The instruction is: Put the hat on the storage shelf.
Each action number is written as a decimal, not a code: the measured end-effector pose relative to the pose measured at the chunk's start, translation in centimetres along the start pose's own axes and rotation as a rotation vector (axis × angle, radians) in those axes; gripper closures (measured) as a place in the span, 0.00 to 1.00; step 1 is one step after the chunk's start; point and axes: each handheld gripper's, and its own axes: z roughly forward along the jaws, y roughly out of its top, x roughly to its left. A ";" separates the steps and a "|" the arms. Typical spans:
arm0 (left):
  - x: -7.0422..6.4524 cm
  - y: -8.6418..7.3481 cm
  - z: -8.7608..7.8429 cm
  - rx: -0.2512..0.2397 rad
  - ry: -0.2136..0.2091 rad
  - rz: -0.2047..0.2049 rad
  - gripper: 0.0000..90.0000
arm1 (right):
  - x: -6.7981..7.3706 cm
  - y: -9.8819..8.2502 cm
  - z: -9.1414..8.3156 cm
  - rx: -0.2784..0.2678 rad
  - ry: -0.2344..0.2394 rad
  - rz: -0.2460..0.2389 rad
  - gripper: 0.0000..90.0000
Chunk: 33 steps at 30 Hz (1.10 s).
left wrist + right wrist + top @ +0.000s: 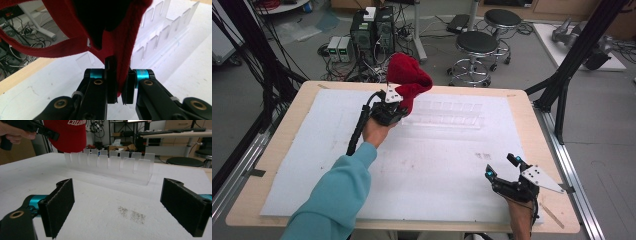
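Note:
A red knit cap hangs in the air over the far left part of the table, above the left end of a clear plastic rack. My left gripper is shut on the cap's lower edge; in the left gripper view the red fabric runs down between the two black pads. The cap shows white lettering in the right gripper view, above the rack's upright dividers. My right gripper rests near the front right of the table, open, with nothing between its fingers.
A white sheet covers the wooden table. A dark smudge marks the sheet just ahead of the right gripper. Beyond the table stand two black stools, computer boxes and tangled cables on the floor.

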 end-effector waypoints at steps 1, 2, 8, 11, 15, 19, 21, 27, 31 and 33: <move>0.0 -0.1 0.0 -0.007 -0.003 0.000 0.94 | 0.0 -0.2 0.1 -0.006 -0.004 -0.002 0.12; 0.0 -0.1 0.0 -0.005 -0.006 0.002 0.94 | 0.1 -0.4 0.1 -0.008 -0.002 0.000 0.12; 0.1 -0.5 0.0 -0.012 -0.013 -0.005 0.94 | 0.2 -0.8 1.0 -0.016 -0.019 -0.013 0.12; -0.1 -1.1 0.7 0.031 -0.011 -0.002 0.94 | 0.3 -0.8 1.3 -0.028 -0.037 -0.029 0.12; -0.2 -2.3 1.6 0.028 -0.009 -0.022 0.94 | 0.4 -0.8 1.3 -0.037 -0.041 -0.038 0.12; -0.3 -2.6 1.8 0.014 -0.006 -0.005 0.94 | 0.3 -0.8 1.5 -0.057 -0.046 -0.044 0.12; -0.3 -2.7 1.8 0.013 -0.006 -0.001 0.94 | 0.2 -0.8 1.6 -0.061 -0.051 -0.044 0.12; -0.1 -3.2 1.5 0.006 -0.008 -0.014 0.93 | 0.6 -1.0 1.5 -0.073 -0.059 -0.076 0.12; 0.2 -3.4 1.2 0.004 -0.018 -0.026 0.73 | 0.6 -1.1 1.3 -0.095 -0.060 -0.075 0.12; 0.4 -3.4 0.8 -0.005 -0.026 -0.039 0.63 | 0.6 -1.1 1.2 -0.104 -0.062 -0.069 0.12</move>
